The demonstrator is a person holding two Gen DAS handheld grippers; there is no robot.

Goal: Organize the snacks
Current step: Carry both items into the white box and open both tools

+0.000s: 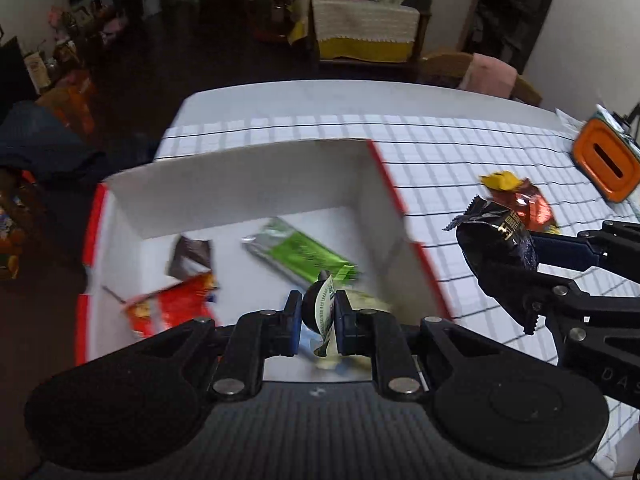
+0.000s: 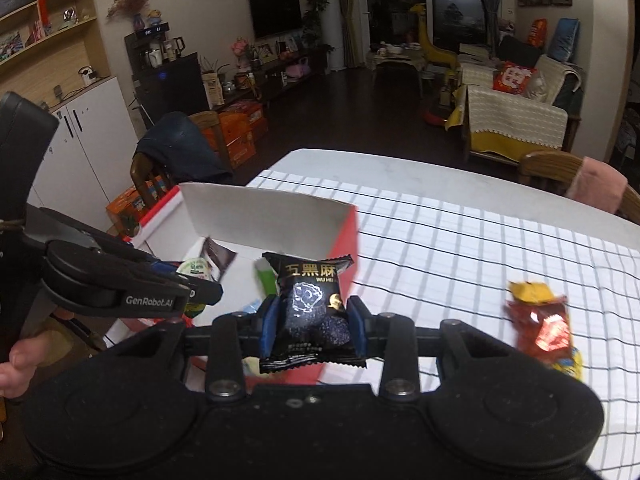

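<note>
Right wrist view: the glossy black foil snack packet sits clamped upright in the right gripper, just before the open white red-edged cardboard box, probably for dropping in. Beside it, the left gripper pinches a small green-labelled round snack above that box.

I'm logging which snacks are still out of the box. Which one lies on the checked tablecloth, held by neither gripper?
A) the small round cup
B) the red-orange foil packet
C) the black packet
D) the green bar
B: the red-orange foil packet lies alone on the checked tablecloth, beside the box.
</note>
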